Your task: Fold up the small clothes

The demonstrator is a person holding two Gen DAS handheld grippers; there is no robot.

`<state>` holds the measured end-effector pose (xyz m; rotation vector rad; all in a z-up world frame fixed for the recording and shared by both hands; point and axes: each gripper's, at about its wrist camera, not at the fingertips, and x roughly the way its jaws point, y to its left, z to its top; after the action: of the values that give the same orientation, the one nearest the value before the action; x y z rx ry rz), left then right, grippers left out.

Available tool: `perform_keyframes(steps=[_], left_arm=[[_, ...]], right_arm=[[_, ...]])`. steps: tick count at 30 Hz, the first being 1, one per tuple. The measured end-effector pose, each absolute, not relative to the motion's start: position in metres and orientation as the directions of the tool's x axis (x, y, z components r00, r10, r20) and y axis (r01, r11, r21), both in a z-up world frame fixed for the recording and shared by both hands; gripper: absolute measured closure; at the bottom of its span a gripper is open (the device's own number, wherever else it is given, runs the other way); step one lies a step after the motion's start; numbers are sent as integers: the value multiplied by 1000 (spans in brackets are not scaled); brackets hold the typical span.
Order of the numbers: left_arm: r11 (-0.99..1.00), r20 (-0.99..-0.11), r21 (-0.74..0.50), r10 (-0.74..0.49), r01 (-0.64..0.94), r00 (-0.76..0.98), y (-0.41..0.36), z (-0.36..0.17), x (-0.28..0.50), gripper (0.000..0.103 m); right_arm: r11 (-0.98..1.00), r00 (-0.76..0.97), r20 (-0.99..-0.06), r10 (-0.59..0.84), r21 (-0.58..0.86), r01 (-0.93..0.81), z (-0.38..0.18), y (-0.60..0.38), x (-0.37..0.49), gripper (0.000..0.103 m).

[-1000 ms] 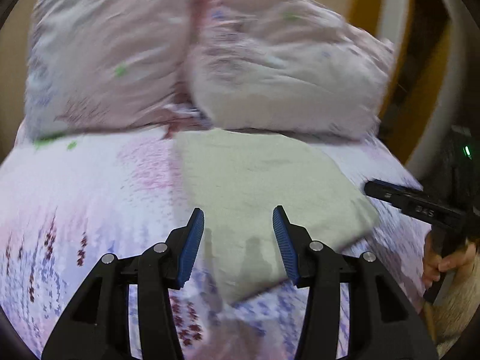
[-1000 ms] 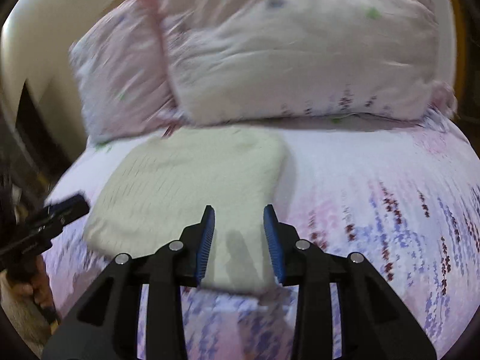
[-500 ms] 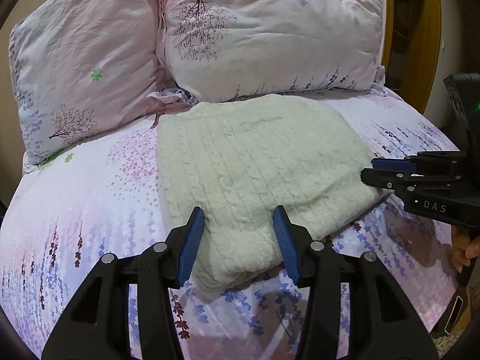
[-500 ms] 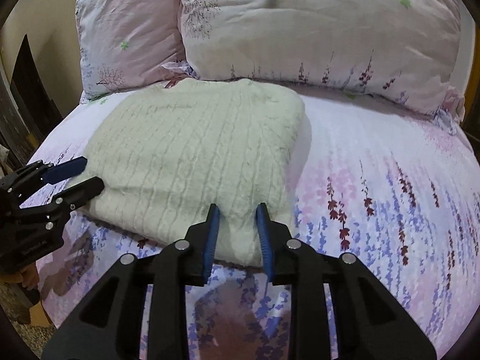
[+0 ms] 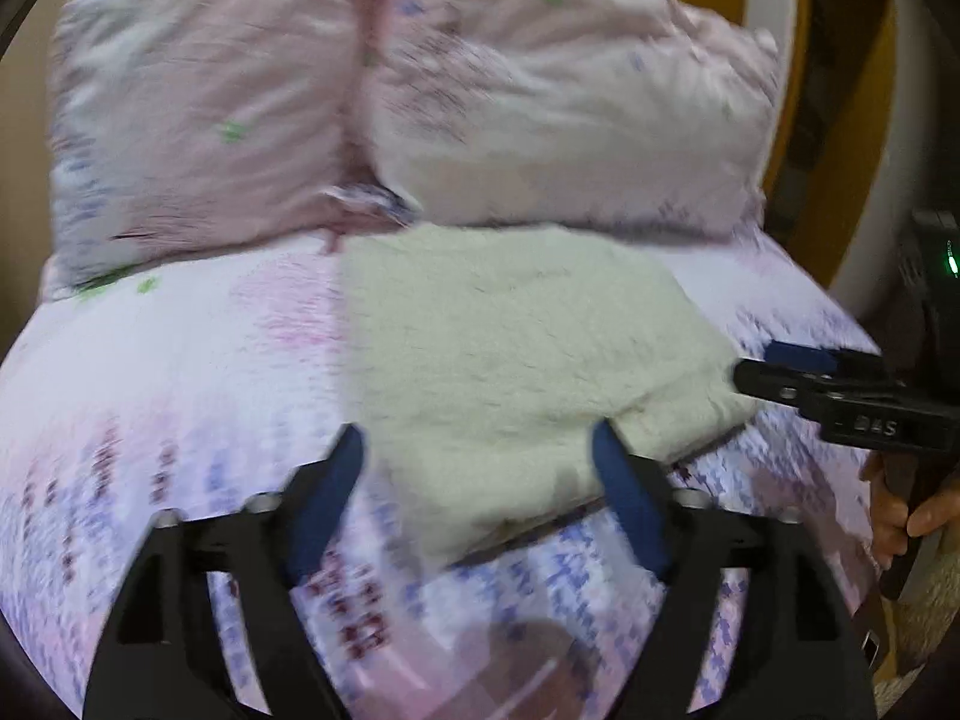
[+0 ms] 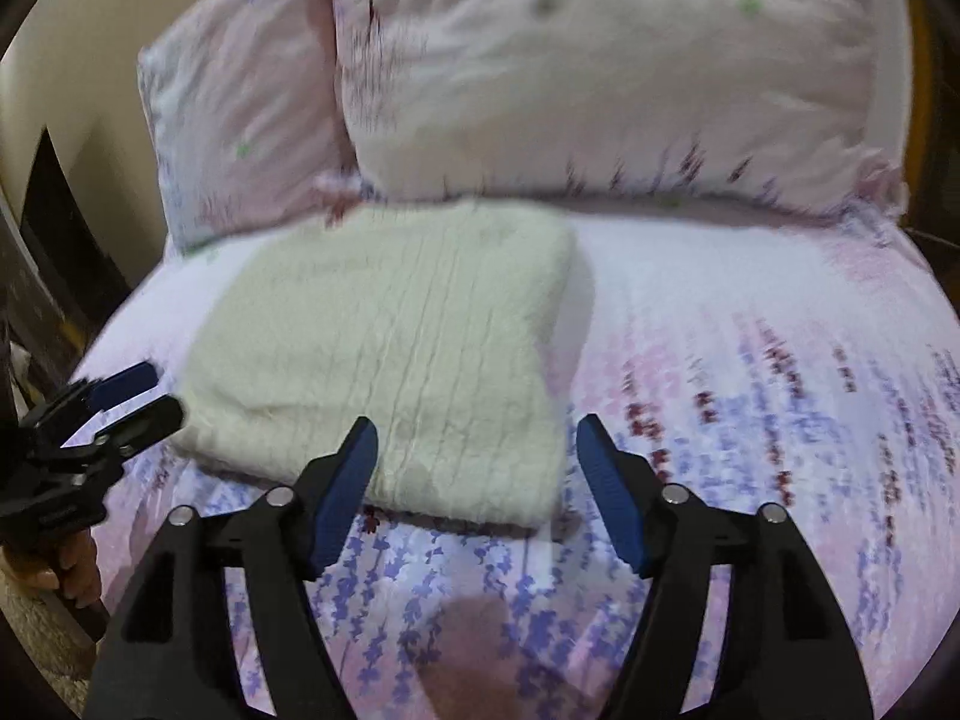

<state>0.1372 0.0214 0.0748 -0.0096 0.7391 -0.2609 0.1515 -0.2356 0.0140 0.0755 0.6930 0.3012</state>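
Two fisheye views, one from each handheld tool, looking forward along its own blue-tipped fingers. Left view: from the near edge of the bed (image 5: 150,372), low and close, facing the pillows (image 5: 420,90) at the far end, with the cream sweater (image 5: 516,360) straight ahead and the right gripper (image 5: 774,369) poking in from the right side. Right view: same low, close spot, a bit more to the right, also facing the pillows (image 6: 600,78), with the sweater (image 6: 390,348) left of middle and the left gripper (image 6: 141,399) poking in from the left. Shared by both: bed, pillows, sweater. Both a little blurry.
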Motion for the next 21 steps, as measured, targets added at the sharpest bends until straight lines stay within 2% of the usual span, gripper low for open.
perform_keyframes(steps=[2,5,7,14,21], left_arm=[[976,-650,-89,-210,201,731,33,83,124,13],[980,-659,-92,-192,176,728,46,86,108,9],[983,-677,-89,-178,161,714,50,86,101,1],[995,-706,13,-61,99,706,47,86,66,1],[989,-753,56,-48,137,657,30,76,57,1]], right_arm=[[957,745,-600,291,169,-238,19,-242,142,27],[958,760,-583,288,180,-225,21,-250,128,23],[961,767,-579,276,172,-216,20,-252,117,20],[966,768,-585,260,142,-218,14,-247,81,4],[975,721,-667,189,38,-220,-6,-228,59,3]])
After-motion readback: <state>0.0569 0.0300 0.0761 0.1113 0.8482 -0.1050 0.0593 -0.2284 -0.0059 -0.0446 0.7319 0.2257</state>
